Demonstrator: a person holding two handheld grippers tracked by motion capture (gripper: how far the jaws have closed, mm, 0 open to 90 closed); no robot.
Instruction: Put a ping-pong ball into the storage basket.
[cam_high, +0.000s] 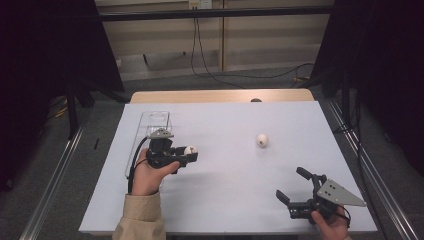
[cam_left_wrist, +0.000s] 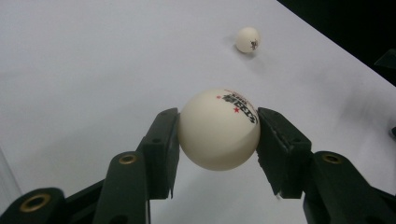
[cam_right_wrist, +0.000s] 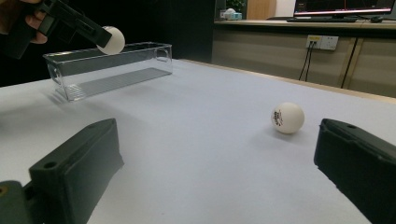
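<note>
Two white ping-pong balls in play. Held ball (cam_left_wrist: 218, 129) is clamped in the left tool (cam_high: 189, 152), one pad on each side at about its widest girth, lifted off the bench (cam_high: 225, 200), just beside the clear tray (cam_right_wrist: 112, 70), on the side toward the loose ball. Loose ball (cam_high: 262, 139) sits on the bench, well apart from the tray. Right tool (cam_high: 292, 186) has its jaws wide apart, nothing between them, low over the bench, far from the tray, w/ the loose ball ahead of it.

Handling, judged: hollow shell, v. light, smooth, prob. slippery; dents if squeezed hard; rolls at a nudge. Best hold is across the diameter, pads opposite each other, light squeeze.

Orientation: a sphere, so no long axis and no real heading. Print on the held ball faces up and to the right in the left gripper view. The tray's long axis runs away from the person.
</note>
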